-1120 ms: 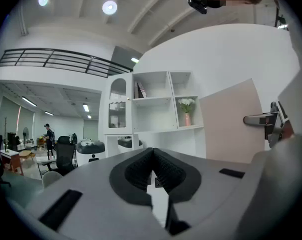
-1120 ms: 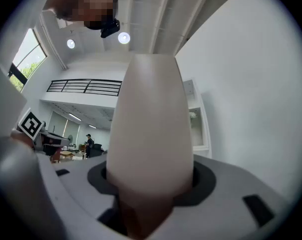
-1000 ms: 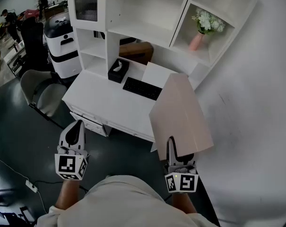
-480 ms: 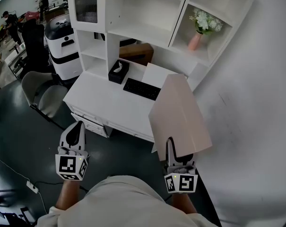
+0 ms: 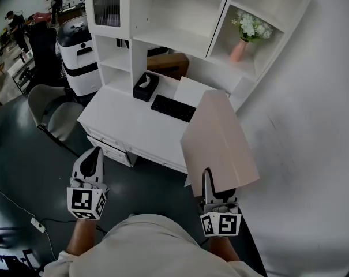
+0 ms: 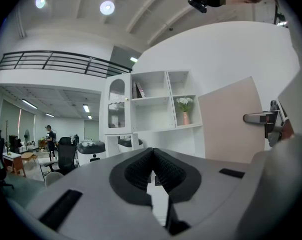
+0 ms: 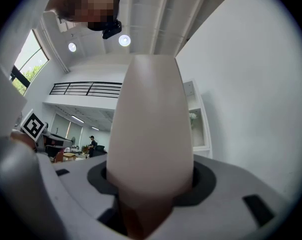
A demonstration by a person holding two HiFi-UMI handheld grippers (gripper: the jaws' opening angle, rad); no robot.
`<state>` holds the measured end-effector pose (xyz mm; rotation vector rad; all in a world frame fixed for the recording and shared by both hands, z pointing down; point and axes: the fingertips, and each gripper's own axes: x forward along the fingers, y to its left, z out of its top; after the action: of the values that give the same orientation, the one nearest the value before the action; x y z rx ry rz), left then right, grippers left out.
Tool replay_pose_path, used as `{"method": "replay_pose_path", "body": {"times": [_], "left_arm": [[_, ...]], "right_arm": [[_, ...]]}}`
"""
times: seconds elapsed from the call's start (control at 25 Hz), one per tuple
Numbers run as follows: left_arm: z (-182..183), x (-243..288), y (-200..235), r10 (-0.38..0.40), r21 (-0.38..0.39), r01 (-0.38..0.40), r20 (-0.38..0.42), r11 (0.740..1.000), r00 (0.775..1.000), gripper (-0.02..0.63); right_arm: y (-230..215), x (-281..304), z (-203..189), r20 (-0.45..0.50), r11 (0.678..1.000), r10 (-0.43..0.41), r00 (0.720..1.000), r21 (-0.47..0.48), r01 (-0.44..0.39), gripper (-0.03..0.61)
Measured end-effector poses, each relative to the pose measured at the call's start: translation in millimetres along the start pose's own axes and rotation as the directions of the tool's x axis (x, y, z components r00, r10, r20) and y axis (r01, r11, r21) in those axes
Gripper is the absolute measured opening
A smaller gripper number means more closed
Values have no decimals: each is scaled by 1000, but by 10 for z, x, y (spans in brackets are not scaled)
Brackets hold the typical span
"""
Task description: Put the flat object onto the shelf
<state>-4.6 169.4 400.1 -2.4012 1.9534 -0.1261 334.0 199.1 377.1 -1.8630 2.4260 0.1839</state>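
Observation:
A flat pale-pink board (image 5: 220,140) is held up in front of me, my right gripper (image 5: 211,184) shut on its near edge. In the right gripper view the board (image 7: 151,129) fills the space between the jaws and rises upward. My left gripper (image 5: 92,160) hangs at the left over the dark floor, its pads (image 6: 153,168) pressed together with nothing between them. The white shelf unit (image 5: 180,16) stands on a white desk (image 5: 134,126) ahead, with open compartments. In the left gripper view the board (image 6: 230,119) stands at the right, next to the shelf unit (image 6: 155,109).
On the desk lie a black keyboard (image 5: 173,108), a black tissue box (image 5: 145,86) and a white sheet (image 5: 191,91). A pink vase with white flowers (image 5: 246,33) fills the right compartment. A grey chair (image 5: 50,111) and a white machine (image 5: 79,51) stand left. White wall at right.
The view has shifted very slightly; both grippers and the board stay almost where they were.

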Motion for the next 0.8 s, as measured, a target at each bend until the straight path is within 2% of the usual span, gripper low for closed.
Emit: {"method": "replay_pose_path", "body": {"times": [0.48, 0.8], "left_arm": [[-46, -36, -256, 49, 14, -49, -5, 999, 999, 0], [-147, 124, -131, 59, -7, -59, 0, 998, 998, 0]], "right_arm": [[-181, 35, -86, 15, 998, 67, 998, 3, -67, 261], [-166, 232, -165, 10, 998, 68, 998, -3, -68, 262]]}}
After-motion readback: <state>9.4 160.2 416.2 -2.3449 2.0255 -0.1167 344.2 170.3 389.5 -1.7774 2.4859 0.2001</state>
